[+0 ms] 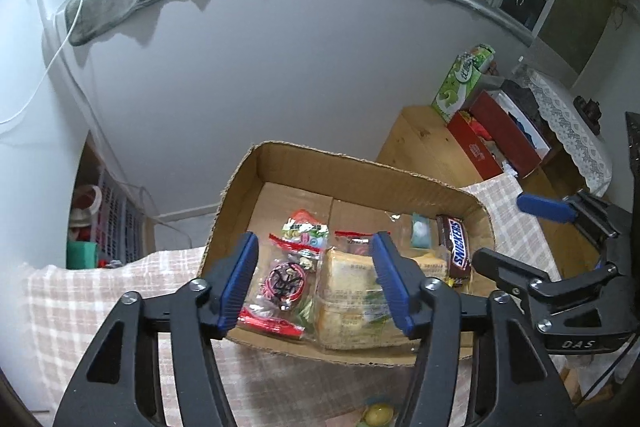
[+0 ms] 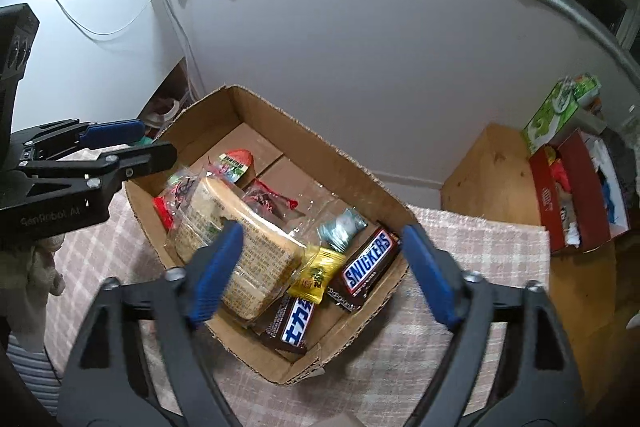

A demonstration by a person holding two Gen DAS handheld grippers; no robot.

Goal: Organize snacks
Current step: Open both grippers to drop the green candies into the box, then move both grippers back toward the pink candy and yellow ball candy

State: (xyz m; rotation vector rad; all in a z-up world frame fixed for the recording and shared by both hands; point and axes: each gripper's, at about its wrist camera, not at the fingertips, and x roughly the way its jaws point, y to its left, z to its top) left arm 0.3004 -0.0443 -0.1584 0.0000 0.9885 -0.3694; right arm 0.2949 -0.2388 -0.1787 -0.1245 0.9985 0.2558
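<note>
A shallow cardboard box (image 1: 352, 163) (image 2: 304, 131) sits on a checked cloth and holds several snacks. Among them are a wrapped bread pack (image 1: 352, 299) (image 2: 248, 251), a Snickers bar (image 1: 456, 243) (image 2: 370, 261), a clear bag of sweets with a red seal (image 1: 286, 279), a yellow packet (image 2: 318, 273) and a second chocolate bar (image 2: 294, 323). My left gripper (image 1: 315, 238) (image 2: 157, 139) hovers open over the box's left part, nothing between its fingers. My right gripper (image 2: 323, 229) (image 1: 499, 229) stands wide open above the right part, also empty.
The checked cloth (image 1: 120, 291) covers the surface under the box. To the right, a wooden cabinet (image 1: 416, 143) carries a red box (image 1: 488, 135) and a green tissue box (image 1: 460, 83). A white wall rises just behind. A yellow-green item (image 1: 378, 415) lies near the front edge.
</note>
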